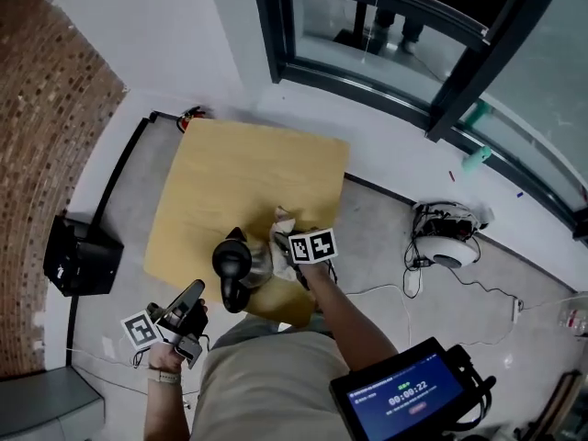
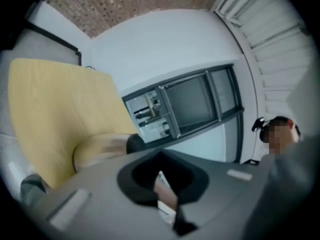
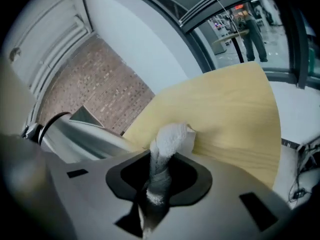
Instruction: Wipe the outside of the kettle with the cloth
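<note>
Leftmost, a black box (image 1: 81,257) is sitting on the floor, well apart from the table (image 1: 230,173). Off the table's near edge, the left gripper (image 1: 193,294) is hovering over open floor, its 2 jaws pressed together on nothing. The kettle (image 1: 237,266) is standing close to that near edge, with broad bare tabletop lying beyond it. Just right of it, the right gripper (image 1: 287,246) is clamping the bunched white cloth (image 3: 170,136).

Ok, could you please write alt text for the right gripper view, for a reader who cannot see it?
The right gripper is shut on a bunched white cloth, which sticks up in front of a pale yellow wooden table. A shiny steel kettle shows at the left, with a red brick wall behind it.
</note>
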`<move>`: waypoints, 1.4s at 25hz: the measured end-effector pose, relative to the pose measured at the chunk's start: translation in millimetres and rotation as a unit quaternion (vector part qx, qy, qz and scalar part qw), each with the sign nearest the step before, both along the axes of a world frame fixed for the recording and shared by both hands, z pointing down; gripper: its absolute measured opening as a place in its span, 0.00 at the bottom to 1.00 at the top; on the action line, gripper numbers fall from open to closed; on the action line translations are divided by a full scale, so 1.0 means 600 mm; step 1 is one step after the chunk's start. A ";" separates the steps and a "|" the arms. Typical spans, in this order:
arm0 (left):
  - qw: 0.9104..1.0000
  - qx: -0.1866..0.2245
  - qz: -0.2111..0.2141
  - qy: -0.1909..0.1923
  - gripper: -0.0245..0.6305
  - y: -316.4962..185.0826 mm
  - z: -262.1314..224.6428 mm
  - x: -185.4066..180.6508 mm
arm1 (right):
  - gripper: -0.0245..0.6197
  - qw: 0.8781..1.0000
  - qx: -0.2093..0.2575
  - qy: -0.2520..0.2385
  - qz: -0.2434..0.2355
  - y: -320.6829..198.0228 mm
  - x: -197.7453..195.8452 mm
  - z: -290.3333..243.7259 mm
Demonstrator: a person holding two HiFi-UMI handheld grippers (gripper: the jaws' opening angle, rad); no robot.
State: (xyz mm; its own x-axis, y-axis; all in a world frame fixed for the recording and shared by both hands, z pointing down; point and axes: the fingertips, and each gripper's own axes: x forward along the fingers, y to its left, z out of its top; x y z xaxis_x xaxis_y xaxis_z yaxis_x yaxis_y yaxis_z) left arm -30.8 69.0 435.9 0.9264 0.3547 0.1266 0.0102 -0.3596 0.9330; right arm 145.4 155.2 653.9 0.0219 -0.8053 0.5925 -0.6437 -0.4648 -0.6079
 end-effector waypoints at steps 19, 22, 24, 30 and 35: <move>0.997 0.039 -0.056 0.040 0.02 -0.045 -0.018 0.024 | 0.51 0.942 0.295 0.150 0.048 -0.017 0.081 -0.310; 0.995 0.067 -0.040 0.055 0.02 -0.044 -0.028 0.045 | 0.51 0.932 0.316 0.168 0.055 0.001 0.040 -0.367; 0.994 0.089 -0.025 0.065 0.02 -0.043 -0.028 0.059 | 0.51 0.928 0.316 0.189 0.058 0.010 0.009 -0.399; 0.986 0.139 0.005 0.089 0.02 -0.029 -0.034 0.132 | 0.51 0.922 0.309 0.225 0.055 0.008 -0.023 -0.429; 0.977 0.182 0.046 0.105 0.03 -0.002 -0.041 0.182 | 0.46 0.921 0.300 0.236 0.082 0.014 -0.005 -0.433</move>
